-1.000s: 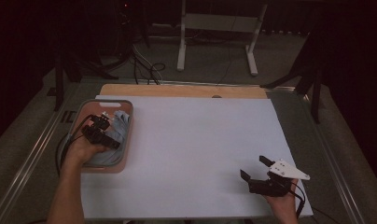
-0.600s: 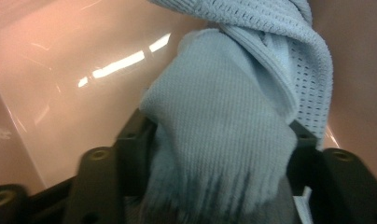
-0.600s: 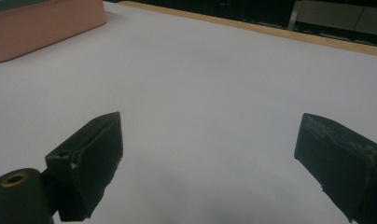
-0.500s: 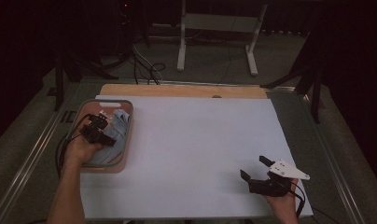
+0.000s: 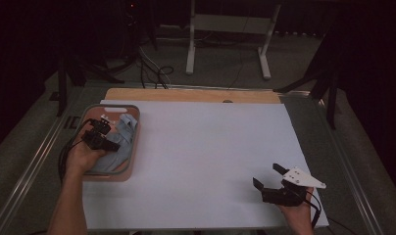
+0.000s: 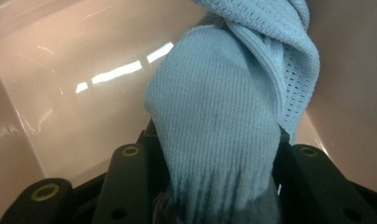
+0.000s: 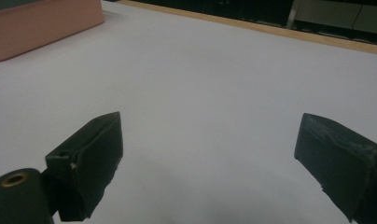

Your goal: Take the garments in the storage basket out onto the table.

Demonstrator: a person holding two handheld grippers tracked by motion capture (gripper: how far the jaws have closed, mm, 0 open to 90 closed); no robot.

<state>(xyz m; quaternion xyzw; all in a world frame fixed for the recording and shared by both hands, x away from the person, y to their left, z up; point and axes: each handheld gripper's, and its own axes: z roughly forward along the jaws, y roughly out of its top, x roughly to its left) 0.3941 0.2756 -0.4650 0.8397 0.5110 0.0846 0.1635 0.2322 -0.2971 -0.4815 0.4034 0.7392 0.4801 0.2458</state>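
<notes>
One fold of the light-blue knitted cloth in the shallow pink plastic tray is clamped by the left tongs, which have just been closing; a thin bite could slip on lifting. Right tongs sit apart over the bench.

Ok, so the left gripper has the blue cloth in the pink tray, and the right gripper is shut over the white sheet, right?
Not quite: the right gripper is open, its jaws wide apart over the white sheet, as the right gripper view shows. The left gripper does have the blue cloth in the pink tray, having just closed on it.
</notes>
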